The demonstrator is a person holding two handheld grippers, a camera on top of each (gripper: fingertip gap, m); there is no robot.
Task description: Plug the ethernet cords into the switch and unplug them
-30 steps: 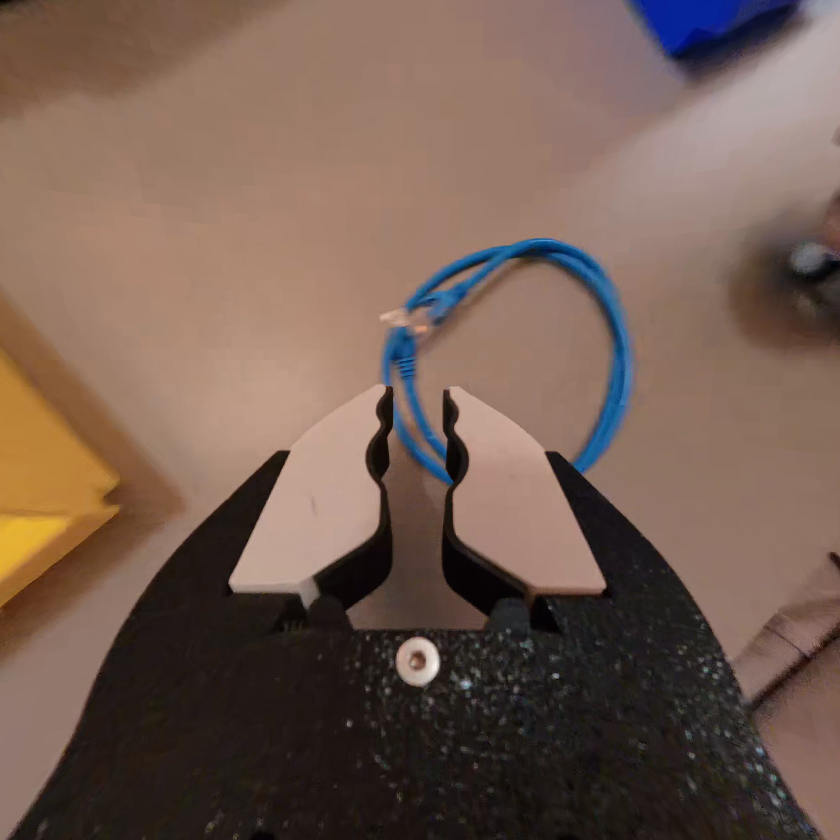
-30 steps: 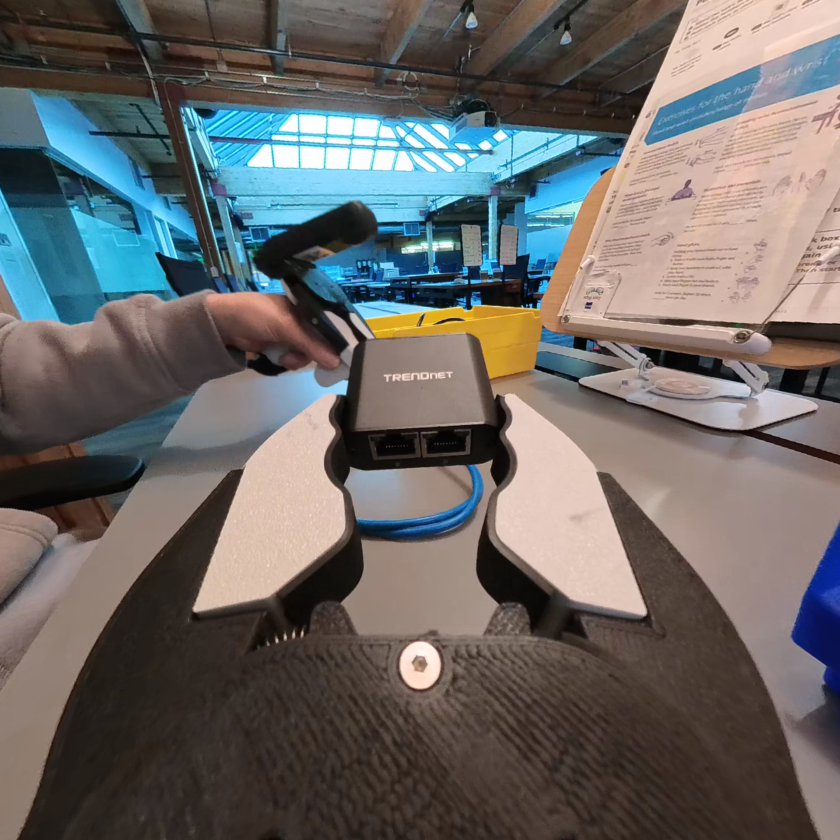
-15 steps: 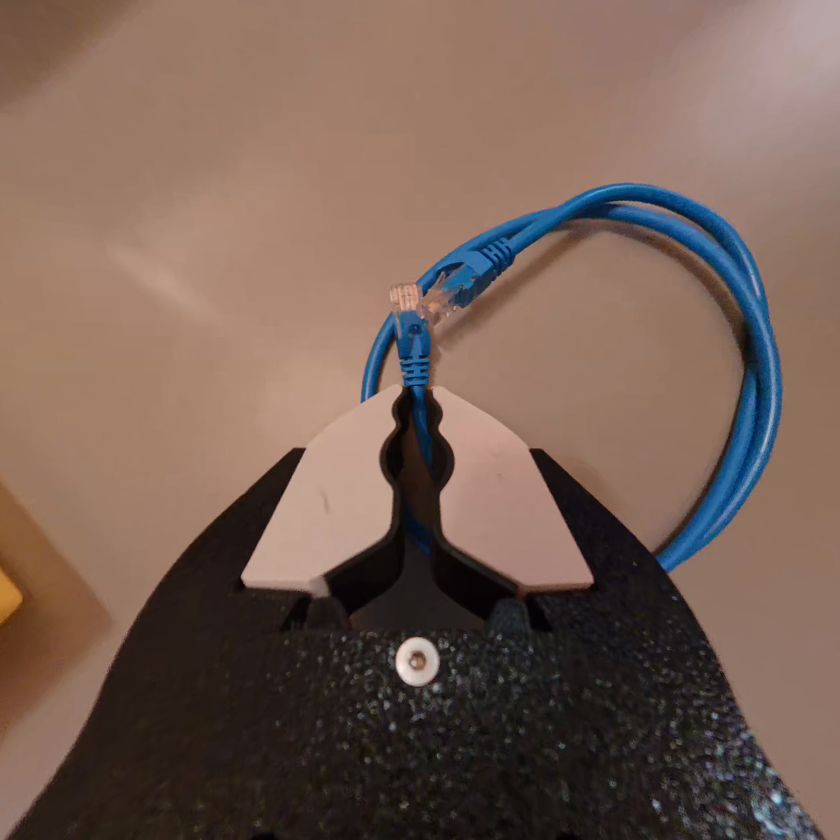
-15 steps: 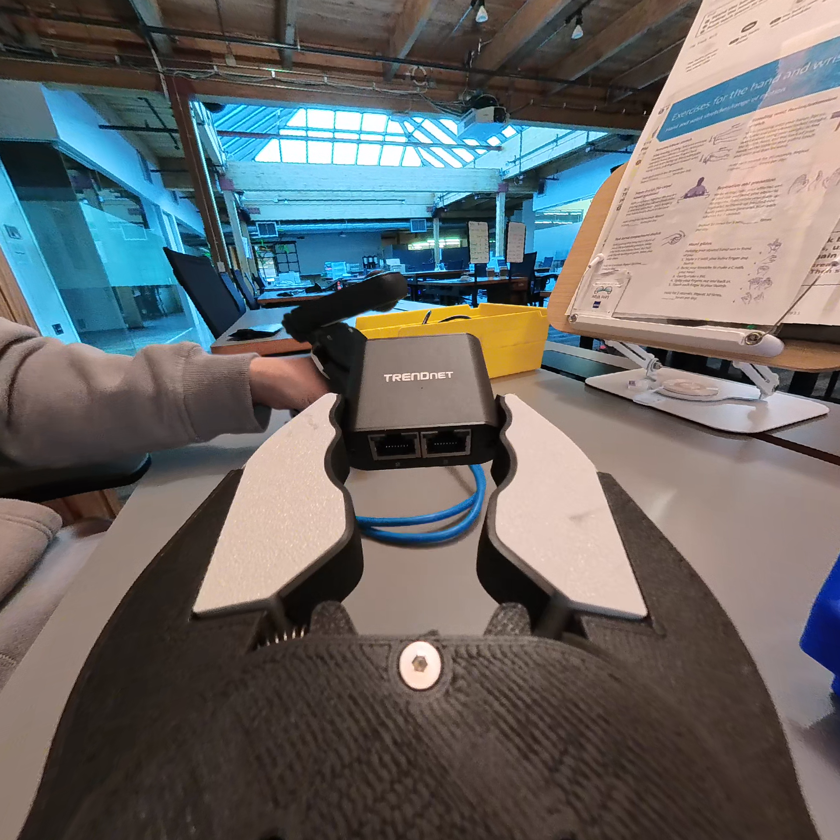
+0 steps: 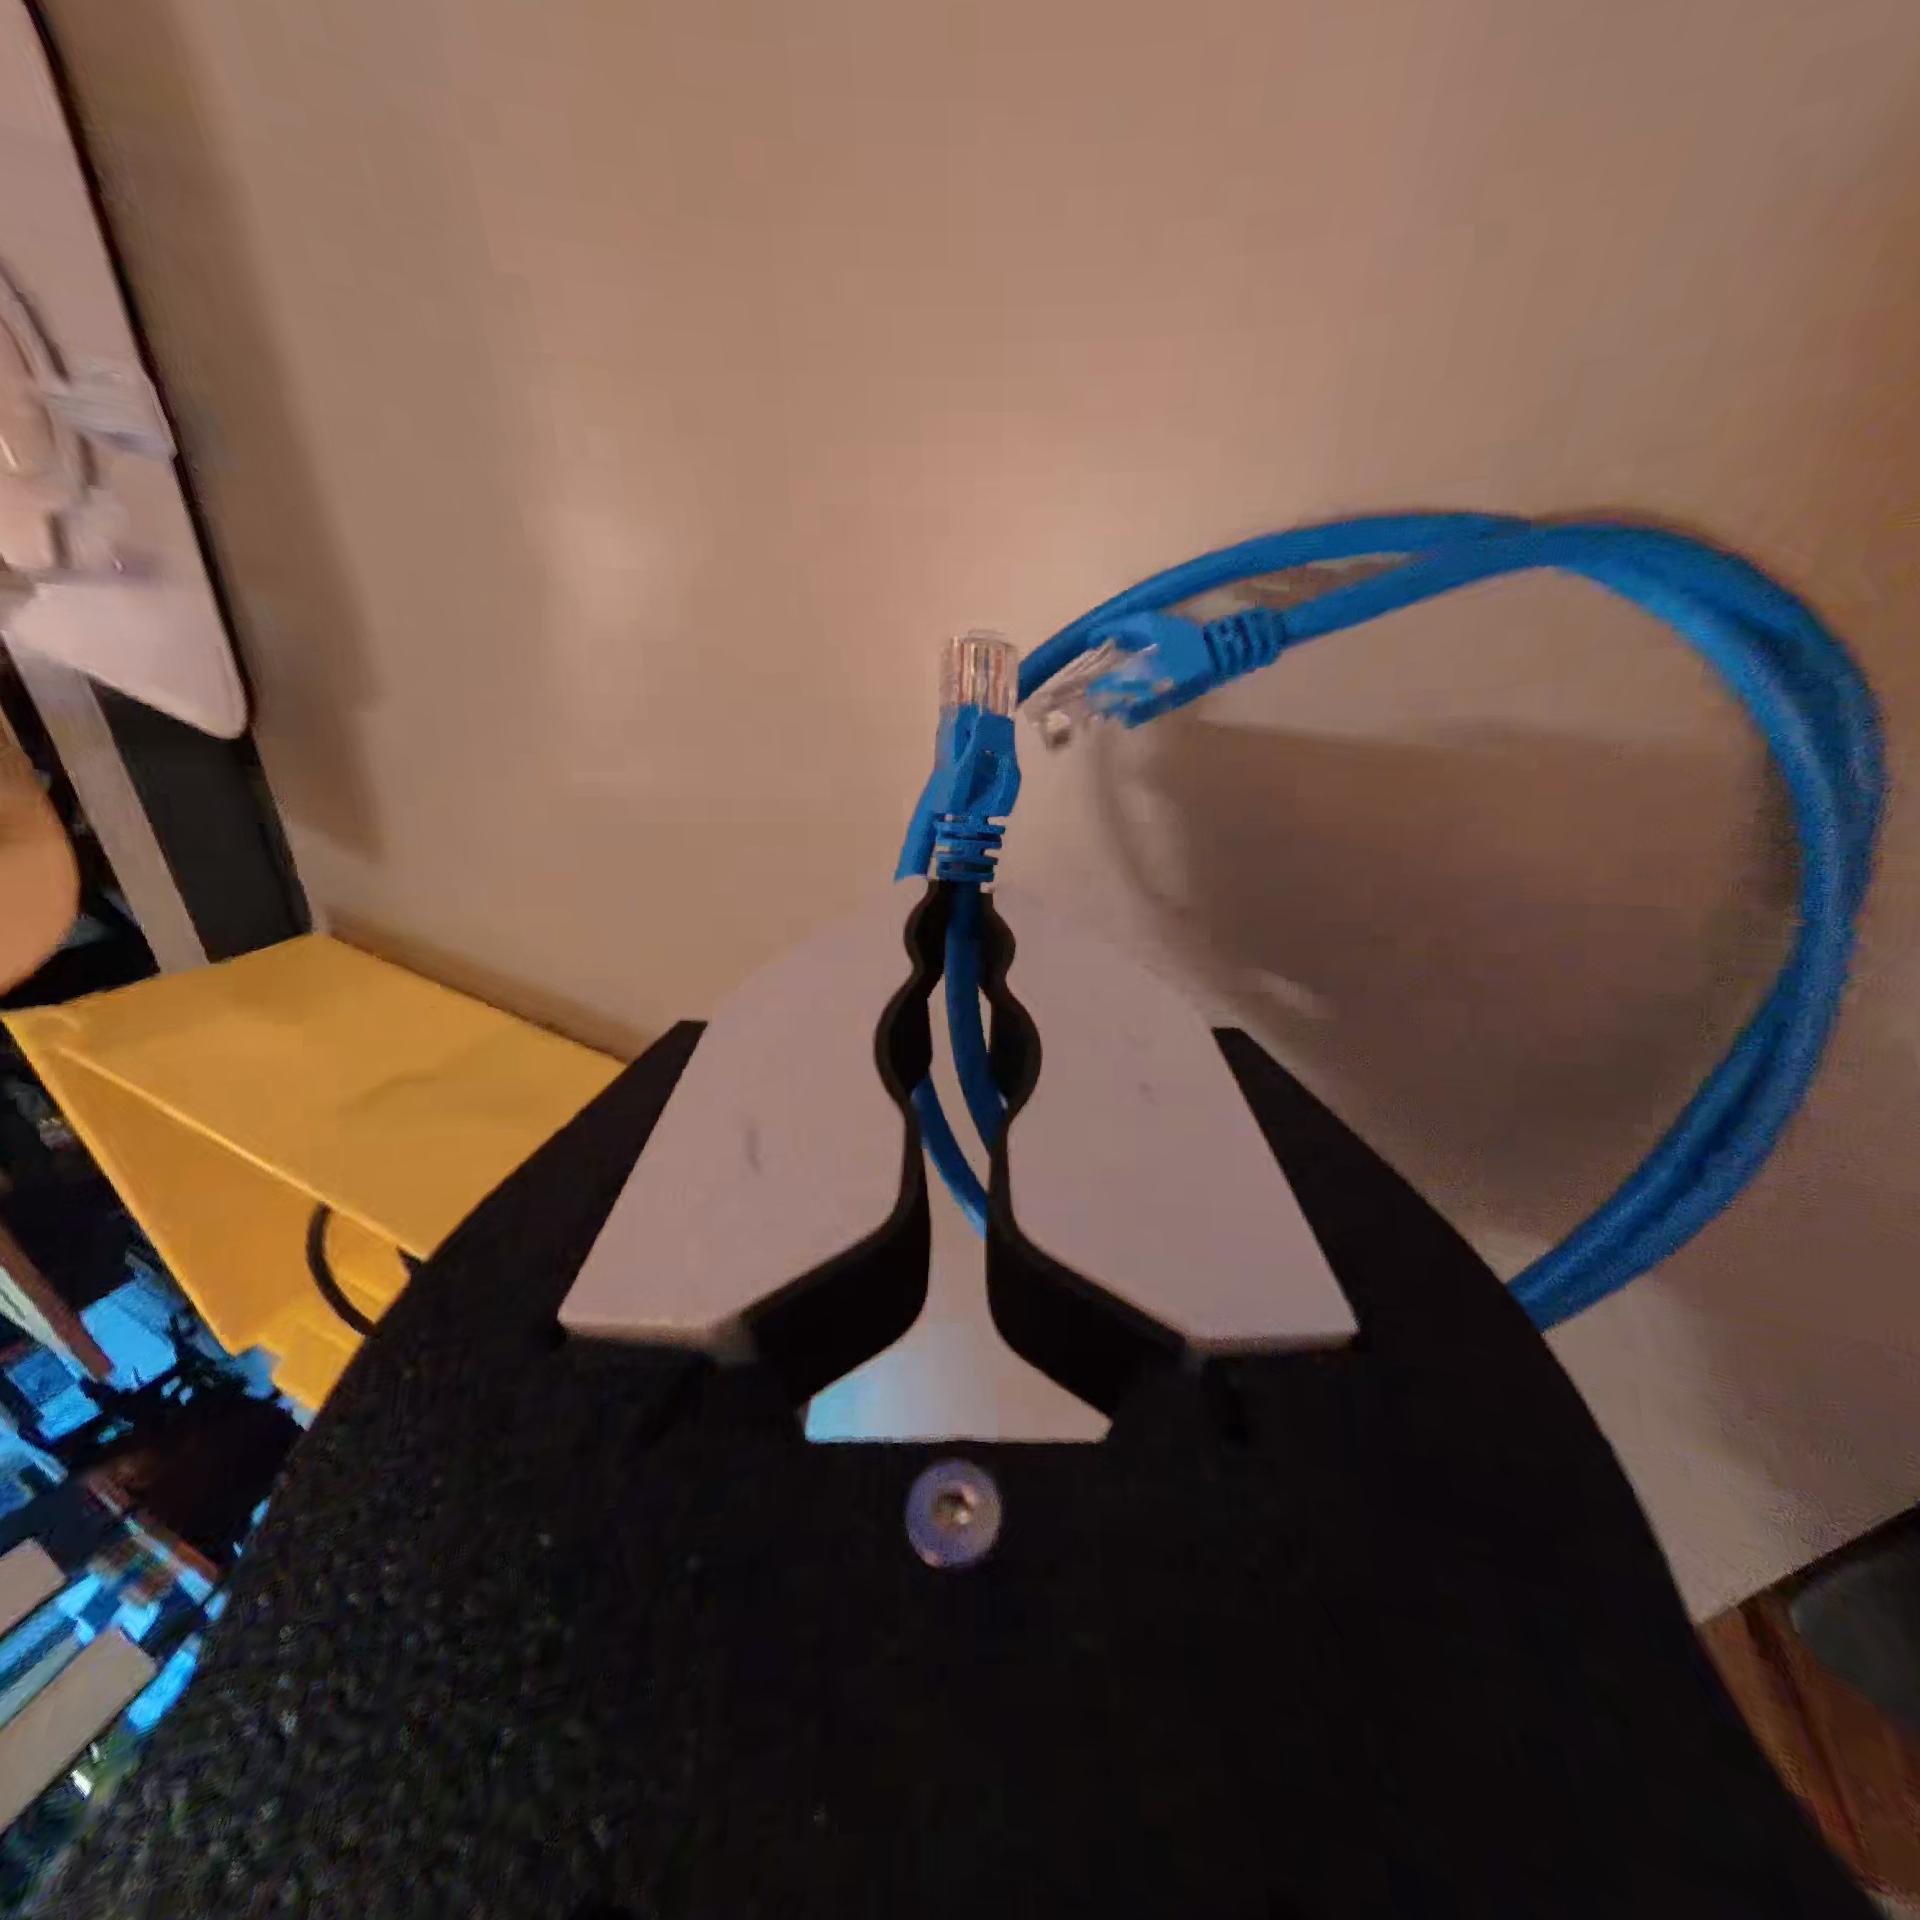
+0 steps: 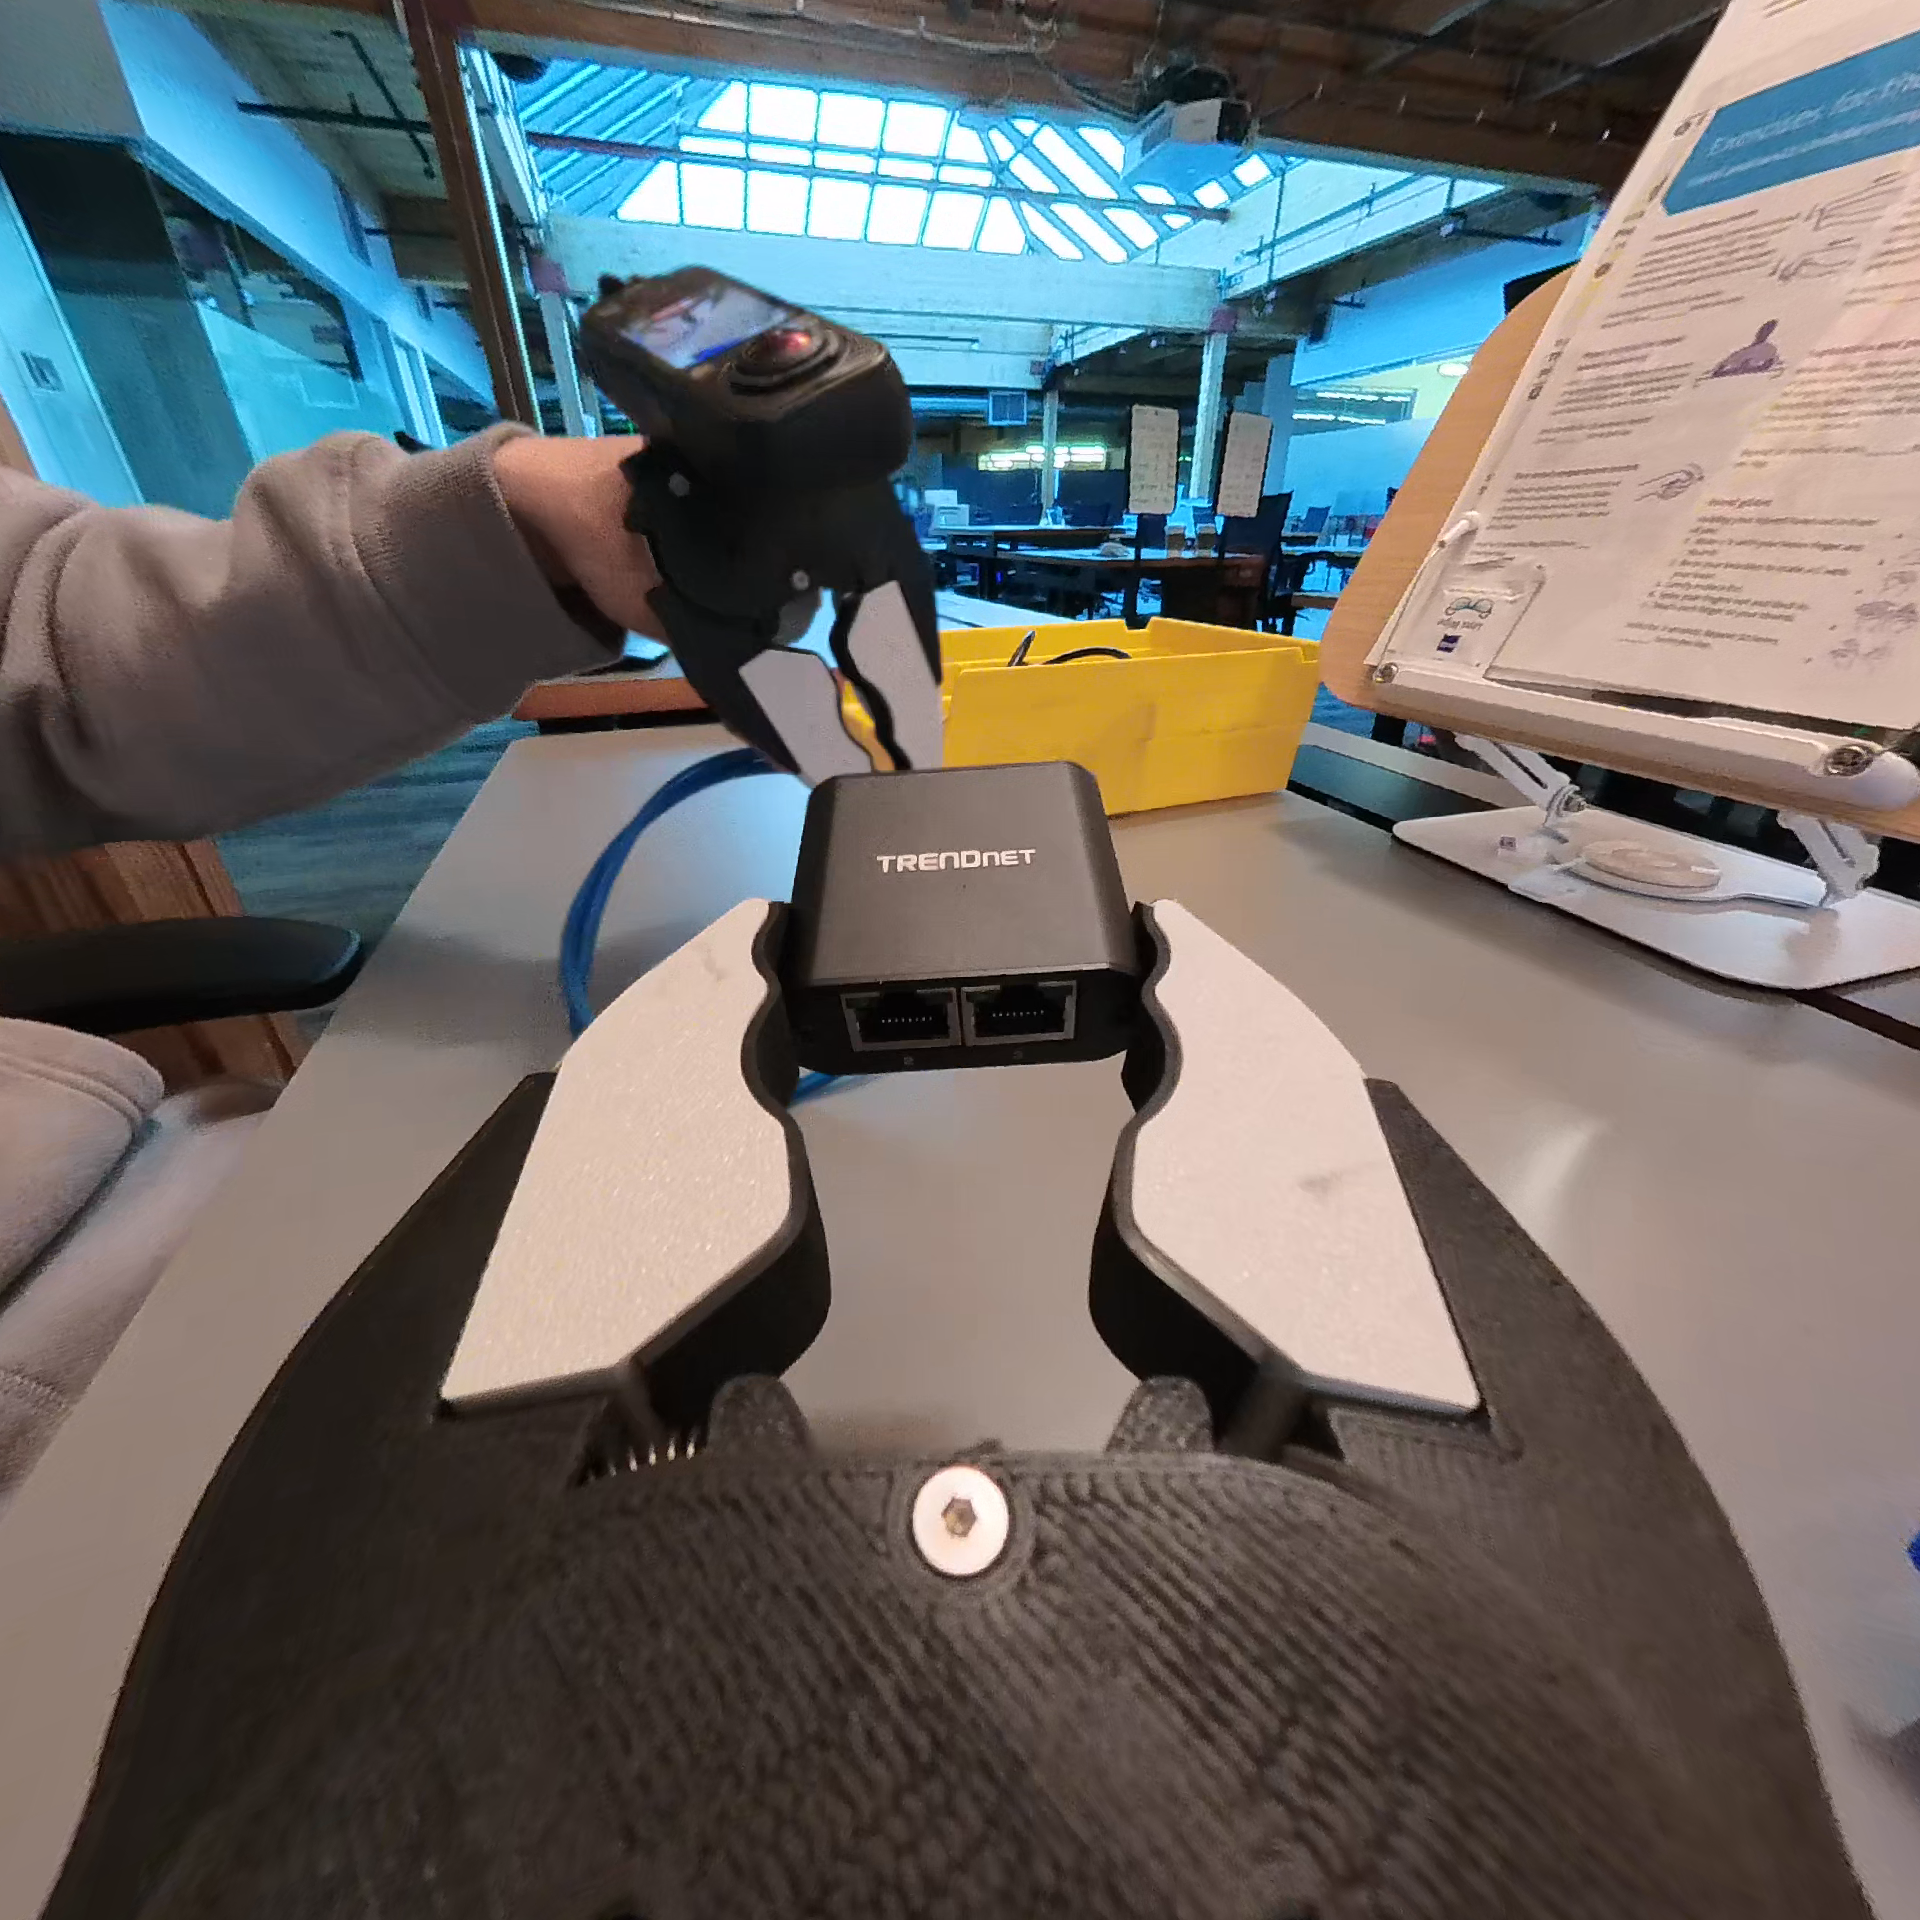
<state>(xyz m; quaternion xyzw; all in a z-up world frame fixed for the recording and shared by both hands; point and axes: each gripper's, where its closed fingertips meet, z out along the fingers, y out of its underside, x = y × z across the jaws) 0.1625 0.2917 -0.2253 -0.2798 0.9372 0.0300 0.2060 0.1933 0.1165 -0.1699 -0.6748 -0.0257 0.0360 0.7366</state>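
Ethernet cord [image 5: 1808,852], blue, is pinched just behind its boot by the left gripper [image 5: 961,914], its clear plug [image 5: 975,673] pointing toward 12 o'clock along the fingers; the rest loops out to 3 o'clock above the grey table [image 5: 727,364]. Right gripper [image 6: 956,977] lies level and clamps the black switch [image 6: 956,883] by its sides, both ports facing 6 o'clock. At 11 o'clock, a grey-sleeved hand [image 6: 566,530] tilts the left gripper downward.
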